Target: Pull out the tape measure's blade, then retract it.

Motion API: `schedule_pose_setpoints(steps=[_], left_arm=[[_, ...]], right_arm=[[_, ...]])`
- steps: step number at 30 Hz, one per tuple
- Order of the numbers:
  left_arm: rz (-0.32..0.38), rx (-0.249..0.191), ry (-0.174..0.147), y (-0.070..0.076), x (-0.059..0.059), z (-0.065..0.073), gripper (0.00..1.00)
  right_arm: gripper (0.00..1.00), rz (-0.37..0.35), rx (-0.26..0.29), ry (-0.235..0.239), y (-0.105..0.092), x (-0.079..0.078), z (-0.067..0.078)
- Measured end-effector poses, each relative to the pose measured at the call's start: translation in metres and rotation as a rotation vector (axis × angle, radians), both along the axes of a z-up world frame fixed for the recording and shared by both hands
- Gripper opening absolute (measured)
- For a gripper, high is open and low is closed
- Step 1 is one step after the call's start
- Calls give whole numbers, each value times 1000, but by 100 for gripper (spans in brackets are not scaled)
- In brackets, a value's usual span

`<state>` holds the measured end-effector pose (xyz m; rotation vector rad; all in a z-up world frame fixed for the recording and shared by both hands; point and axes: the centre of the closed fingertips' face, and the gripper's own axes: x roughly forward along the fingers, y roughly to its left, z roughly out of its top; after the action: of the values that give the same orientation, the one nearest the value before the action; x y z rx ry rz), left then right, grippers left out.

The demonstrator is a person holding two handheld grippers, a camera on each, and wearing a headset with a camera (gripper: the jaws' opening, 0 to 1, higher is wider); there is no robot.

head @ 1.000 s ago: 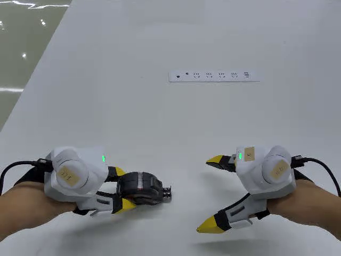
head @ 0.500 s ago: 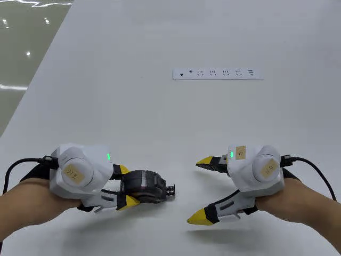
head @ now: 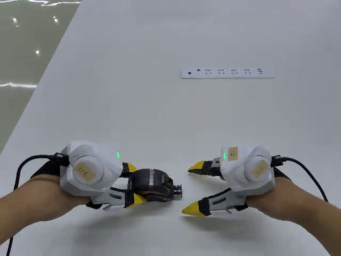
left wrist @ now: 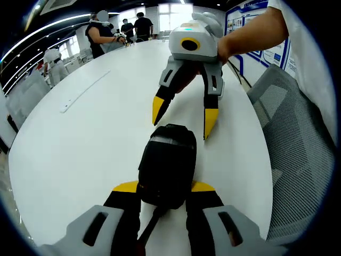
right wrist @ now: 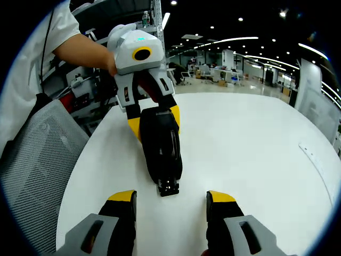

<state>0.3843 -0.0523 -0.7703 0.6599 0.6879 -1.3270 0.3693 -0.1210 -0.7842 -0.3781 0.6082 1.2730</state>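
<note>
Clamping the tape measure [head: 152,184] on the table [head: 160,117], left tongs [head: 135,184]; right tongs [head: 192,188] wide open, empty, seemingly just right of its hook [head: 178,188].

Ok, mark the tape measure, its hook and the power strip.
tape measure [head: 151,183], head view, black case top.
hook [right wrist: 168,188], right gripper view, metal tip.
power strip [head: 227,73], head view, its middle.

No text can be read. A tan sticker [head: 82,170] on the left gripper [head: 135,184] and two tan stickers [head: 259,169] on the right gripper [head: 193,188] carry handwritten marks too small to make out. Print on the tape measure [head: 152,185], on the power strip [head: 227,72] toward the table's far edge and on the blue wall boards [left wrist: 237,18] is blurred.
</note>
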Motion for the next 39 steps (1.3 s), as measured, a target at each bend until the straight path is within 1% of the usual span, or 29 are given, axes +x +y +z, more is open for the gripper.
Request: schedule_pose_setpoints(steps=[1, 3, 6, 8, 12, 13, 15, 18, 24, 25, 27, 28, 29, 30, 31, 33, 34, 37, 39], left_arm=[[-1, 0, 0, 0, 0, 0, 27], [-1, 1, 2, 0, 0, 0, 28], [-3, 2, 2, 0, 0, 0, 28], [-1, 1, 3, 0, 0, 0, 28], [-2, 1, 2, 0, 0, 0, 28], [-3, 1, 1, 0, 0, 0, 27], [-1, -1, 1, 0, 0, 0, 27], [0, -1, 1, 0, 0, 0, 27], [0, -1, -1, 0, 0, 0, 27], [0, -2, 0, 0, 0, 0, 27], [1, -2, 1, 0, 0, 0, 28], [0, -1, 0, 0, 0, 0, 28], [0, -1, 0, 0, 0, 0, 28], [0, -1, 0, 0, 0, 0, 27], [0, -1, -1, 0, 0, 0, 27], [-1, -1, 0, 0, 0, 0, 27], [-1, 0, 0, 0, 0, 0, 27], [-2, -1, 0, 0, 0, 0, 27], [-2, 1, -1, 0, 0, 0, 27]], right_arm=[[49, 4, -2, 4, 2, 0, -1], [46, 20, -6, -12, 4, 1, -2], [40, 35, 0, -11, 7, 0, -3], [38, 41, -6, -16, 9, 1, -4], [33, 56, 1, -19, 12, -1, -4], [30, 66, -3, -31, 13, -1, -4], [26, 71, -6, -31, 13, -1, -5], [26, 73, -9, -29, 13, 0, -7], [21, 86, -9, -37, 15, -1, -7], [21, 83, -12, -30, 15, -1, -8], [19, 81, 3, -26, 17, -1, -7], [19, 80, -3, -28, 16, 0, -9], [18, 81, -22, -25, 14, -2, -11], [18, 82, -11, -34, 16, 0, -10], [16, 89, -10, -31, 17, -1, -11], [15, 96, -17, -44, 17, 0, -11], [15, 94, -14, -39, 17, 0, -11], [14, 101, -15, -49, 18, 0, -11], [14, 99, -15, -45, 18, 0, -11]])
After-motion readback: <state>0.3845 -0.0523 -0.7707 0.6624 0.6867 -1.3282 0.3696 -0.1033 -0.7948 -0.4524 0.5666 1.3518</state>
